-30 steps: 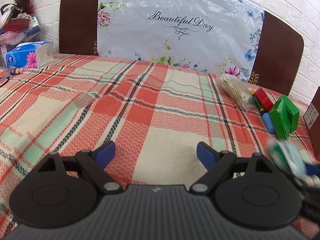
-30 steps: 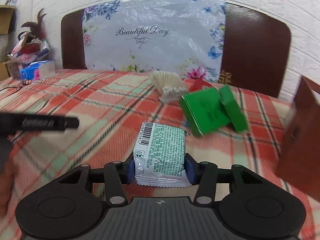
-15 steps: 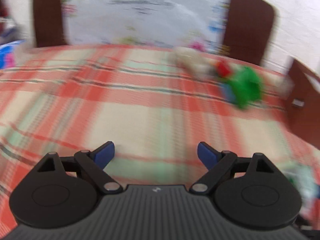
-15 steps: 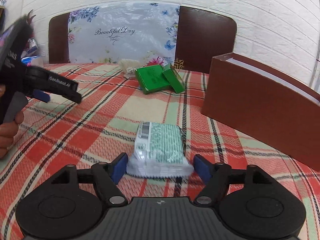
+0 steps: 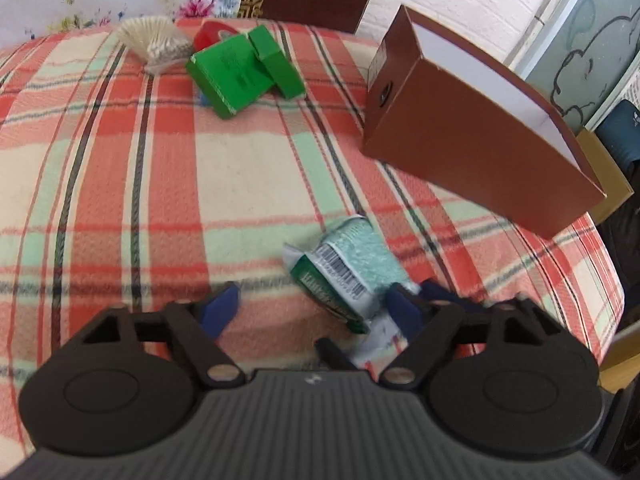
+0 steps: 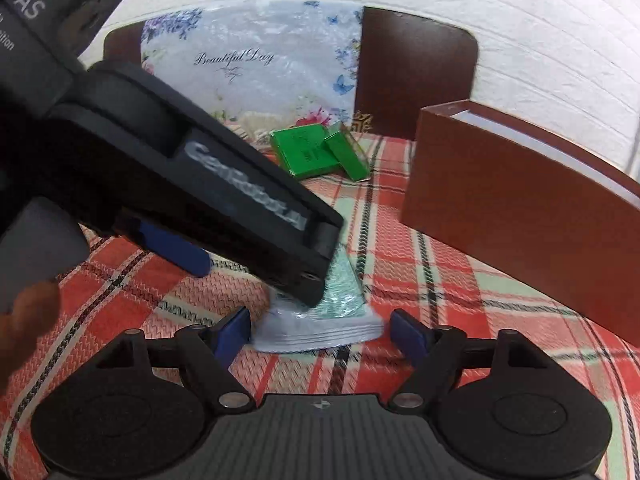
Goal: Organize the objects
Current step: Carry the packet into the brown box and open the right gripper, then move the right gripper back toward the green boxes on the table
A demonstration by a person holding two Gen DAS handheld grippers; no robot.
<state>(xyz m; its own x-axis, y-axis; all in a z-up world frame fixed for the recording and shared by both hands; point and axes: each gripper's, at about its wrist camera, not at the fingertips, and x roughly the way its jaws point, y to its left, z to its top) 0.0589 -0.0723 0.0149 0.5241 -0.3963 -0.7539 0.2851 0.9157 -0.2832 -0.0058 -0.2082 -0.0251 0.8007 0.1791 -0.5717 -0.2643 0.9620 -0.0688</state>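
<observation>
A: What do our two tools show?

B: Our left hand-held gripper [image 5: 310,306] has its blue pads spread wide, holding nothing. The right hand-held gripper [image 6: 326,330] is spread wide too, and the green-and-white packet [image 6: 332,316] lies flat on the plaid cloth [image 5: 140,184] between its pads, with a gap on each side.

A: Where is the packet from the left tool?

B: In the left wrist view the packet [image 5: 344,268] sits at about one o'clock from the left tool, close to its right pad; whether they touch we cannot tell. In the right wrist view, the left tool's black body crosses over the packet from ten o'clock.

A: And farther out?

B: At two o'clock stands an open brown box [image 5: 472,128] with a white lining. At twelve o'clock, well apart, two green boxes [image 5: 244,68] lean together, beside a bundle of cotton swabs [image 5: 158,42] and something red [image 5: 210,34]. Behind them is a floral sheet [image 6: 256,68] reading "Beautiful Day".
</observation>
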